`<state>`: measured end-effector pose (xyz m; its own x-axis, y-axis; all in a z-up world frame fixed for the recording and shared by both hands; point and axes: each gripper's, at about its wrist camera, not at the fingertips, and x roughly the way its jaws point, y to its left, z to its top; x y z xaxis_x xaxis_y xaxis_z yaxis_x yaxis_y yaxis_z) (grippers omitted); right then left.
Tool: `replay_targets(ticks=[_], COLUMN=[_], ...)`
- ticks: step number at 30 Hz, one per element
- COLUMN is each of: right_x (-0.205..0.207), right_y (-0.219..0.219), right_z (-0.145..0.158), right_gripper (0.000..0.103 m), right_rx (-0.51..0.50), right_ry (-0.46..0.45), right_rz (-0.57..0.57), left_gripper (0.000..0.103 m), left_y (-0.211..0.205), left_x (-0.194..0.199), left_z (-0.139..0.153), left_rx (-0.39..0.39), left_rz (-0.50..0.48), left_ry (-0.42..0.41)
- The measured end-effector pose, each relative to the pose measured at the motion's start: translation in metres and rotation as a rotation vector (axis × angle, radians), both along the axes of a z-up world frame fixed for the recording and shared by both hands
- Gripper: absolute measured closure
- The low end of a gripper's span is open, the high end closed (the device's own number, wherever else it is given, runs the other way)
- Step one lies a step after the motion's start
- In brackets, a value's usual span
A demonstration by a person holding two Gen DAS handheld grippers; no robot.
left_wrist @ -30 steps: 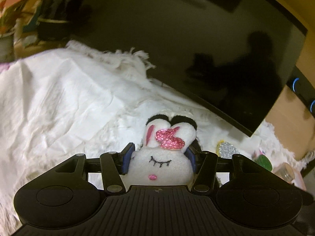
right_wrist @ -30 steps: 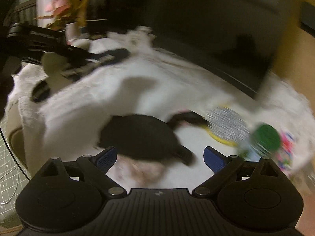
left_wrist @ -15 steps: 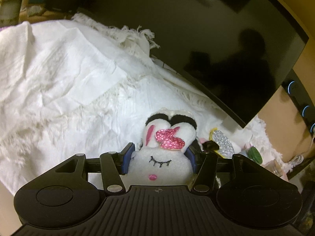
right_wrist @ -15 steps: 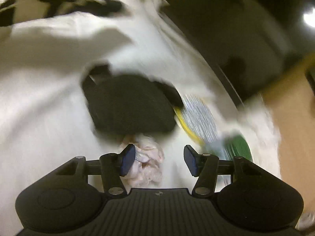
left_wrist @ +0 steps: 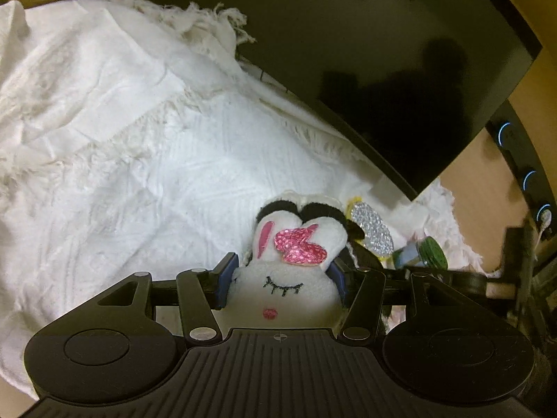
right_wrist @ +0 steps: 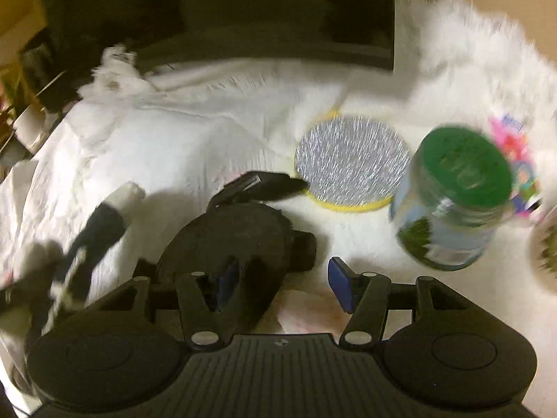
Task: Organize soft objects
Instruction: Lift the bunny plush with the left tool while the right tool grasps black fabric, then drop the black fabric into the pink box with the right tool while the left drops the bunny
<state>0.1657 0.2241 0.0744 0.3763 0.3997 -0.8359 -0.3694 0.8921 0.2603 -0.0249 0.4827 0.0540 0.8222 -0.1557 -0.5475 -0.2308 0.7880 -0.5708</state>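
Note:
My left gripper (left_wrist: 282, 275) is shut on a white plush bunny (left_wrist: 289, 278) with a pink sequin bow and holds it above the white blanket (left_wrist: 139, 174). My right gripper (right_wrist: 282, 278) is open, low over a black soft pouch (right_wrist: 240, 233) and a pale pink cloth (right_wrist: 310, 313) that lie on the blanket (right_wrist: 174, 139). Its left pad overlaps the pouch and the pink cloth lies between the jaws. The left gripper with the bunny shows blurred at the left edge of the right wrist view (right_wrist: 83, 244).
A round silver glitter pad with a yellow rim (right_wrist: 351, 163) and a glass jar with a green lid (right_wrist: 456, 191) lie right of the pouch; both also show in the left wrist view (left_wrist: 372, 230). A dark screen (left_wrist: 383, 69) stands behind the blanket.
My right gripper has swung right and lower over the pouch, with its jaws narrower than a second ago. My left gripper keeps the bunny and has shifted toward the screen.

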Motion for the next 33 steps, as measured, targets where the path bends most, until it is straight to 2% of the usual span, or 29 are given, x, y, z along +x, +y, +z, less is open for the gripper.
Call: replay_targets(ticks=[1, 3, 5, 7, 9, 10, 12, 13, 16, 18, 21, 22, 23, 24, 27, 33], right_x=[0.003, 0.003, -0.002, -0.007, -0.010, -0.010, -0.012, -0.011, -0.005, -0.002, -0.002, -0.002, -0.002, -0.003, -0.009, -0.013], right_y=[0.001, 0.001, 0.001, 0.003, 0.009, 0.015, 0.028, 0.034, 0.038, 0.034, 0.029, 0.028, 0.028, 0.027, 0.026, 0.019], right_z=[-0.003, 0.005, 0.021, 0.034, 0.037, 0.034, 0.023, 0.017, -0.002, -0.012, -0.017, -0.018, -0.016, -0.010, 0.020, 0.072], right_gripper=[0.050, 0.069, 0.077, 0.078, 0.077, 0.074, 0.064, 0.064, 0.065, 0.065, 0.066, 0.071, 0.081, 0.084, 0.086, 0.086], right_rx=[0.012, 0.059, 0.123, 0.175, 0.207, 0.202, 0.125, 0.088, 0.067, 0.078, 0.115, 0.120, 0.122, 0.133, 0.152, 0.138], right_ry=[0.022, 0.037, -0.004, -0.046, -0.043, -0.034, -0.046, -0.043, 0.056, 0.110, 0.125, 0.130, 0.129, 0.114, 0.004, -0.109], right_rz=[-0.001, 0.010, 0.037, 0.069, 0.099, 0.119, 0.114, 0.109, 0.134, 0.105, 0.079, 0.075, 0.074, 0.081, 0.129, 0.172], left_gripper=[0.044, 0.044, 0.044, 0.044, 0.044, 0.044, 0.044, 0.044, 0.044, 0.044, 0.044, 0.044, 0.044, 0.044, 0.044, 0.044], left_y=[-0.001, -0.001, 0.000, 0.002, 0.005, 0.006, 0.007, 0.007, 0.007, 0.006, 0.005, 0.005, 0.005, 0.004, 0.003, -0.004], left_x=[0.001, 0.000, -0.004, -0.007, -0.010, -0.012, -0.013, -0.014, -0.017, -0.019, -0.020, -0.020, -0.020, -0.020, -0.016, 0.007], left_z=[0.000, -0.001, -0.001, -0.001, -0.003, -0.004, -0.005, -0.005, -0.006, -0.008, -0.010, -0.010, -0.009, -0.008, -0.001, 0.036], left_rx=[-0.003, -0.004, -0.007, -0.013, -0.023, -0.028, -0.031, -0.030, -0.032, -0.035, -0.044, -0.044, -0.043, -0.041, -0.026, 0.037], left_rz=[-0.001, 0.002, 0.013, 0.026, 0.041, 0.047, 0.056, 0.058, 0.060, 0.064, 0.069, 0.069, 0.067, 0.065, 0.057, 0.020], left_ry=[0.001, -0.002, -0.004, -0.004, -0.001, 0.003, 0.010, 0.012, 0.016, 0.019, 0.025, 0.027, 0.027, 0.026, 0.022, -0.034])
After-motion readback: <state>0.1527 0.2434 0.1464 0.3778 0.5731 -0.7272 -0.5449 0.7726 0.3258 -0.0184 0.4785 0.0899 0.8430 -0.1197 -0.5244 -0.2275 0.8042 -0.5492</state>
